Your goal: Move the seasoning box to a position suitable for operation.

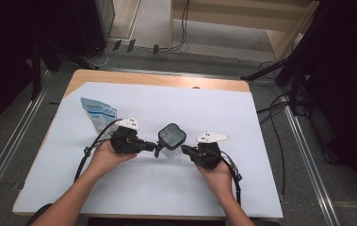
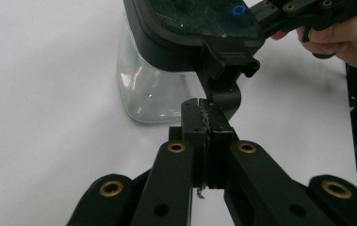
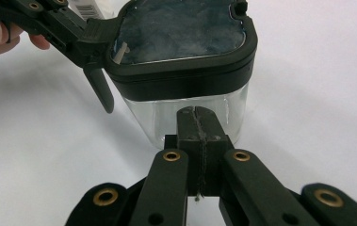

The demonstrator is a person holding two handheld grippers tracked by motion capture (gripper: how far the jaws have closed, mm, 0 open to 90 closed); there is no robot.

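High view has a clear, square-ish glass jar (image 1: 170,149) with a chunky black lid (image 1: 172,134) sitting upright near the middle of a pale blue sheet (image 1: 261,155) that covers most of a wooden table (image 1: 157,79). A person holds a gripper in each hand, one on either side of the jar. The left gripper (image 1: 156,147) comes in from the jar's left and its tip sits right at a black latch tab (image 1: 158,149) that hangs down from the lid's edge. The right gripper (image 1: 184,149) is on the opposite side, tip just beside the glass wall below the lid. Off toward the far left of the sheet there's a crinkly blue and white plastic pouch (image 1: 99,113) lying flat, well apart from the jar. In the left gripper view the two black jaws are pressed fully together, pads flat against each other, and the latch tab (image 2: 225,92) sits right above the tip (image 2: 206,109), so close it looks like contact, but I honestly can't tell if any of it is pinched; the other hand (image 2: 341,35) and its gripper show at the top right behind the lid (image 2: 190,28). In the right gripper view that gripper's jaws are also closed tight on each other with nothing between them, the tip (image 3: 198,113) up against or just short of the glass (image 3: 185,115), can't say which. Both grippers have just been closing.
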